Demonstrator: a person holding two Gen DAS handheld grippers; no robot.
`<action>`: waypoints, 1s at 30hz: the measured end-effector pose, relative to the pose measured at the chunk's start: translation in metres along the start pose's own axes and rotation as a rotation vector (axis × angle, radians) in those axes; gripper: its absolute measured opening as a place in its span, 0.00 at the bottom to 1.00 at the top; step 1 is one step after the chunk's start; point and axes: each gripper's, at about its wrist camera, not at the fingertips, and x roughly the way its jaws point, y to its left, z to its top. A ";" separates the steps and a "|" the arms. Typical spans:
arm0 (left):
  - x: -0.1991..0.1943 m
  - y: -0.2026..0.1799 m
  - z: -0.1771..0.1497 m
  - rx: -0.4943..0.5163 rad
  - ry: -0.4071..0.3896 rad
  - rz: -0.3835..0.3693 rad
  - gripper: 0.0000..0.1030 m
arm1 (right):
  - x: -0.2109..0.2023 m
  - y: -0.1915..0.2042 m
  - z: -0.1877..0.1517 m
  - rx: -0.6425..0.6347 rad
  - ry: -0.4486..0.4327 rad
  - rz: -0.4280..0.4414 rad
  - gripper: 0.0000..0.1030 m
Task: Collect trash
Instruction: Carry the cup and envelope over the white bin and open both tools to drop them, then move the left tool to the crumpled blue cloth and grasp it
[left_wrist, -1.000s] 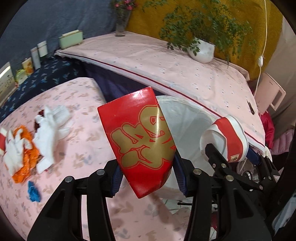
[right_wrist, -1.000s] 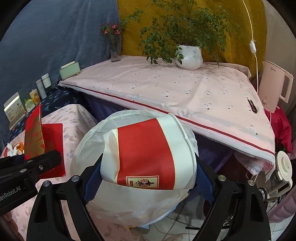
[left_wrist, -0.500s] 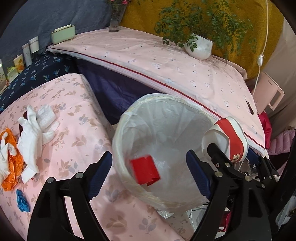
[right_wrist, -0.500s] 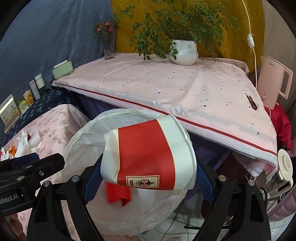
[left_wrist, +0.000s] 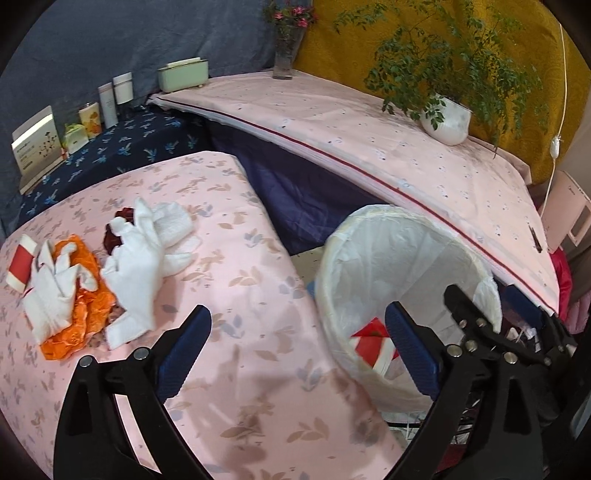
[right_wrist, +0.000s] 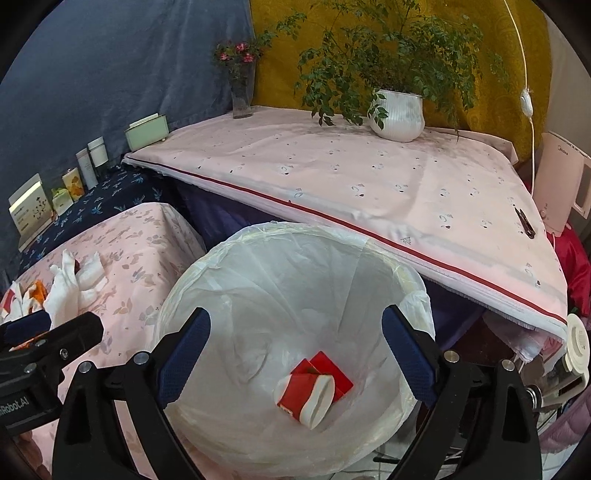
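Observation:
A bin lined with a white bag (right_wrist: 258, 280) stands beside the pink floral table (left_wrist: 240, 295); it also shows in the left wrist view (left_wrist: 369, 236). A red card (right_wrist: 332, 373) and a red-and-white paper cup (right_wrist: 310, 398) lie at its bottom. My right gripper (right_wrist: 295, 354) is open and empty above the bin. My left gripper (left_wrist: 297, 350) is open and empty over the table edge beside the bin. On the table lie white gloves (left_wrist: 140, 258), orange crumpled wrap (left_wrist: 85, 317) and a red-and-white packet (left_wrist: 20, 262).
A long pink-clothed table (right_wrist: 351, 177) stands behind the bin, with a potted plant (right_wrist: 397, 114), a flower vase (right_wrist: 242, 92) and a green box (right_wrist: 146, 131). Small boxes and bottles (left_wrist: 88, 118) line the dark blue cloth. A pink kettle (right_wrist: 561, 184) is at right.
My left gripper opened and dropped the red card into the bin, then swung left over the table. My right gripper opened and dropped the red-and-white cup into the bin.

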 end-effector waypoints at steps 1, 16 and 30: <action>-0.001 0.002 -0.001 0.003 -0.002 0.012 0.88 | -0.001 0.000 0.001 0.006 0.000 0.003 0.88; -0.028 0.049 -0.023 -0.066 -0.031 0.094 0.88 | -0.027 0.030 -0.001 -0.020 -0.015 0.048 0.88; -0.046 0.108 -0.045 -0.162 -0.031 0.176 0.88 | -0.047 0.084 -0.012 -0.095 -0.011 0.115 0.88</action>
